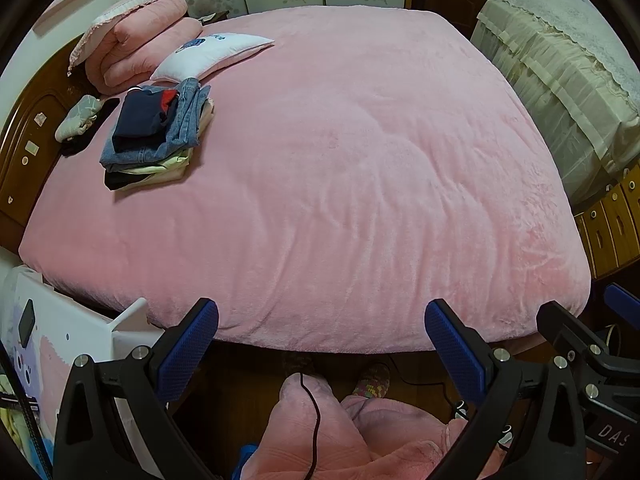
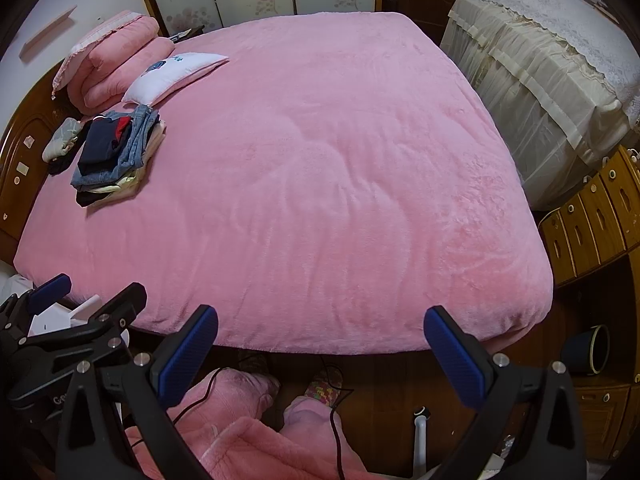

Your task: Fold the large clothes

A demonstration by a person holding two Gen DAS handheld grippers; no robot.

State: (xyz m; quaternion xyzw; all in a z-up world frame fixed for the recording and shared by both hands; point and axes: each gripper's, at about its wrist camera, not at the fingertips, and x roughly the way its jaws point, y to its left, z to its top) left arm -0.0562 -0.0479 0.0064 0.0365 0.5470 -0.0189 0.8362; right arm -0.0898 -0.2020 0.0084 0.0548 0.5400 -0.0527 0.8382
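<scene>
Both hand-held grippers hang above the near edge of the bed: the left hand-held gripper (image 1: pixel 322 326) and the right hand-held gripper (image 2: pixel 321 332) each have their blue-padded fingers spread wide, holding nothing. Folded clothes form a stack (image 1: pixel 154 134) on the far left part of the pink bed cover (image 1: pixel 360 160), near the wooden headboard (image 1: pixel 24 140); a dark navy garment lies on top, denim beneath it, pale fabric at the bottom. Just beyond the stack rests a white pillow (image 1: pixel 208 54), touching a folded pink quilt (image 1: pixel 140 40). A cream-draped piece of furniture (image 2: pixel 540 92) stands right of the bed.
</scene>
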